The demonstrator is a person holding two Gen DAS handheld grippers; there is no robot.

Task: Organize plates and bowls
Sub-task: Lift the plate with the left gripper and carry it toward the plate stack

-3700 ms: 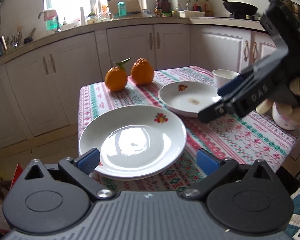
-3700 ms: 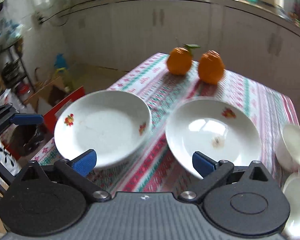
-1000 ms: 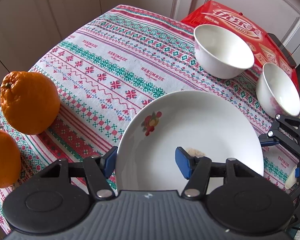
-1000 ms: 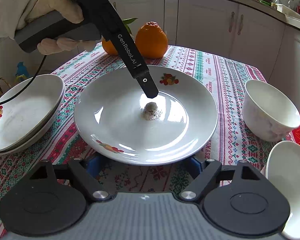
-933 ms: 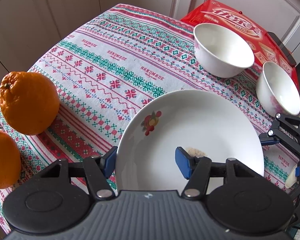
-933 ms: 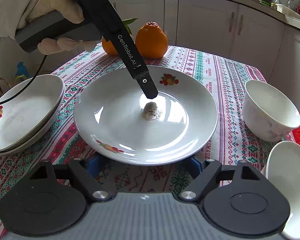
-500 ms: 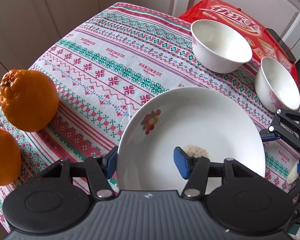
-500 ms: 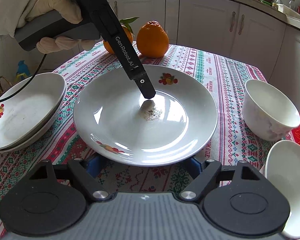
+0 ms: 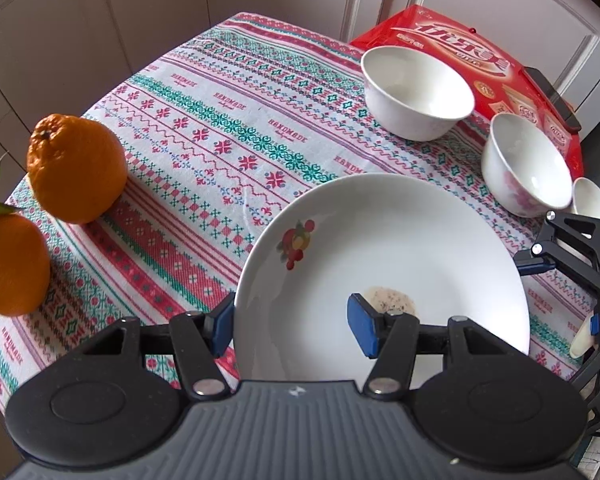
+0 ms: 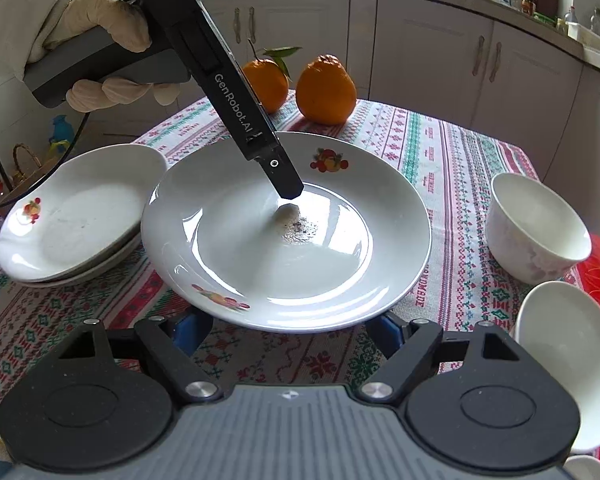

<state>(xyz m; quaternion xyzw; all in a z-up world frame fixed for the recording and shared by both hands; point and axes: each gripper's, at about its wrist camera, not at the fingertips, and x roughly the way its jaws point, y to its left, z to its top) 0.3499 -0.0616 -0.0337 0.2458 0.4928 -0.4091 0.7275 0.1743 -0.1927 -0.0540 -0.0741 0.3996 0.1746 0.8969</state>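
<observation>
A white plate with a fruit motif and a brown food stain hangs tilted above the patterned tablecloth. My left gripper is shut on its rim, one pad inside the dish and one under the edge. In the right wrist view that plate has its left rim raised over the edge of a stack of two similar plates. My right gripper is open, its blue pads low under the plate's near rim. Two white bowls stand at the right.
Two oranges sit near the table's far left corner. A red packet with a dark phone on it lies beyond the bowls. A gloved hand holds the left gripper. Kitchen cabinets surround the table.
The left gripper closed slightly on the plate's rim, then lifted it. The plate now tilts and has shifted left toward the stacked plates. The right gripper has stayed put.
</observation>
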